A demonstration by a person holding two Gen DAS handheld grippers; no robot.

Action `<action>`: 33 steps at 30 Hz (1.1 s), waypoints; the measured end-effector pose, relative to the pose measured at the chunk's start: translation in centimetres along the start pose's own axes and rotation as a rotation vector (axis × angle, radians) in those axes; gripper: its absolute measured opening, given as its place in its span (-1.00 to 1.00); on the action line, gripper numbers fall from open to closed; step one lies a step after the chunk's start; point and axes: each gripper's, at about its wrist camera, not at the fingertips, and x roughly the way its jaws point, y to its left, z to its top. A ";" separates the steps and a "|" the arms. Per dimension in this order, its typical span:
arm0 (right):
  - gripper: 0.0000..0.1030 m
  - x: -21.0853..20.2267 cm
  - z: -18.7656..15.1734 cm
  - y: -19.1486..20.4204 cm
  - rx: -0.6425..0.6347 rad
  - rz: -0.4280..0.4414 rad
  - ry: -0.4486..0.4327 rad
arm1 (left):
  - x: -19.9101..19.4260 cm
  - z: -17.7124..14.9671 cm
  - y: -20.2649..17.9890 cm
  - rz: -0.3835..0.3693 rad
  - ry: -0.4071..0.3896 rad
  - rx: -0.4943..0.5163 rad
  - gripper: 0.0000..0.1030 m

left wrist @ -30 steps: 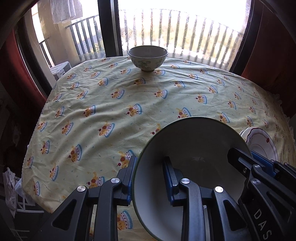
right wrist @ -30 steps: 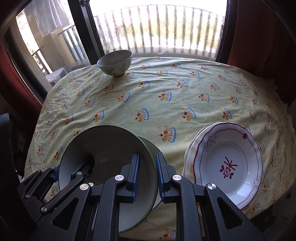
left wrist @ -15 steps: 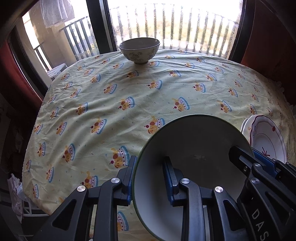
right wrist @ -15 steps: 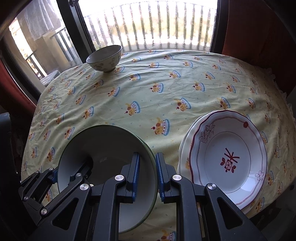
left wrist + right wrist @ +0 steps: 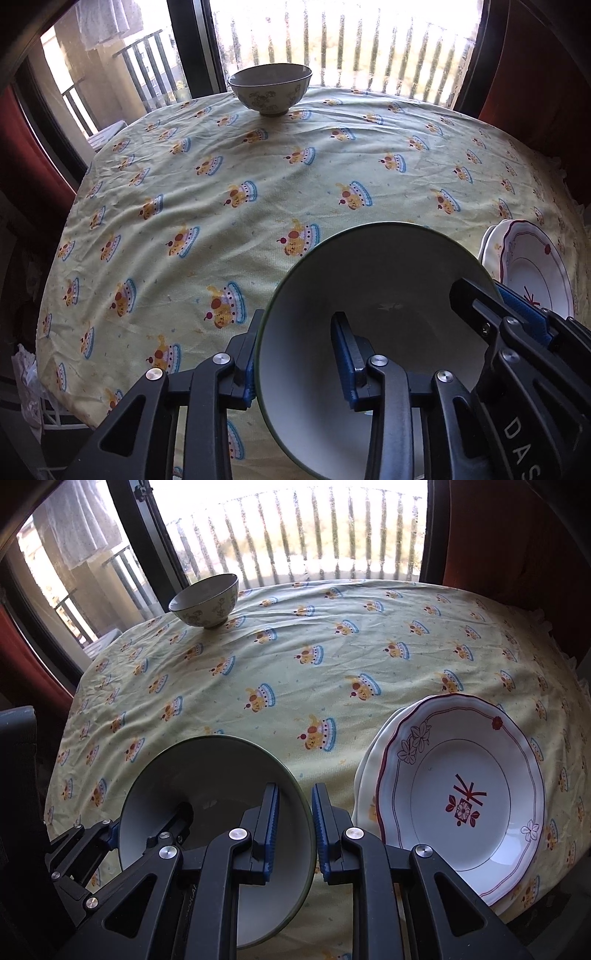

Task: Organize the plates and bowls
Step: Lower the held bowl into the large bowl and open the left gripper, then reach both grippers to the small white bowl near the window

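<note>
A large white bowl with a green rim [image 5: 369, 295] [image 5: 207, 775] is low over the yellow tablecloth [image 5: 258, 184] at the near edge, tilted. My left gripper [image 5: 295, 332] straddles its left rim. Its jaws are opening, and the outer pad stands just off the wall. My right gripper [image 5: 295, 794] straddles the opposite rim with one pad inside and one outside. Its jaws are just starting to open and still touch the wall. Each gripper shows in the other's view: the right gripper [image 5: 498, 306] and the left gripper [image 5: 147, 823].
A small patterned bowl [image 5: 269, 88] [image 5: 205, 603] stands at the far edge by the window. Two stacked plates, the top one red-trimmed [image 5: 461, 794] [image 5: 532, 266], lie right of the big bowl. Red curtains and a balcony railing stand behind the round table.
Both grippers have sunk a little toward the cloth with the big bowl. The left gripper's pads have spread slightly apart; the right gripper's pads look almost the same.
</note>
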 end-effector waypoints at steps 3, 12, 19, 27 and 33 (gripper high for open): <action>-0.13 -0.2 0.2 0.2 -0.018 0.032 0.005 | -0.5 0.0 0.2 -0.016 -0.009 -0.013 -0.18; 0.39 -1.5 1.6 1.2 -0.049 0.057 0.010 | -3.3 1.2 0.5 -0.061 -0.051 -0.007 0.57; 0.41 -2.6 4.1 2.8 -0.077 0.066 -0.016 | -4.7 3.8 1.7 -0.077 -0.086 -0.007 0.64; 0.41 -3.5 8.4 4.9 -0.077 0.043 -0.066 | -6.2 8.3 3.1 -0.053 -0.161 0.022 0.63; 0.41 -4.2 12.3 6.2 -0.064 0.035 -0.119 | -6.8 12.0 4.0 -0.062 -0.203 0.027 0.62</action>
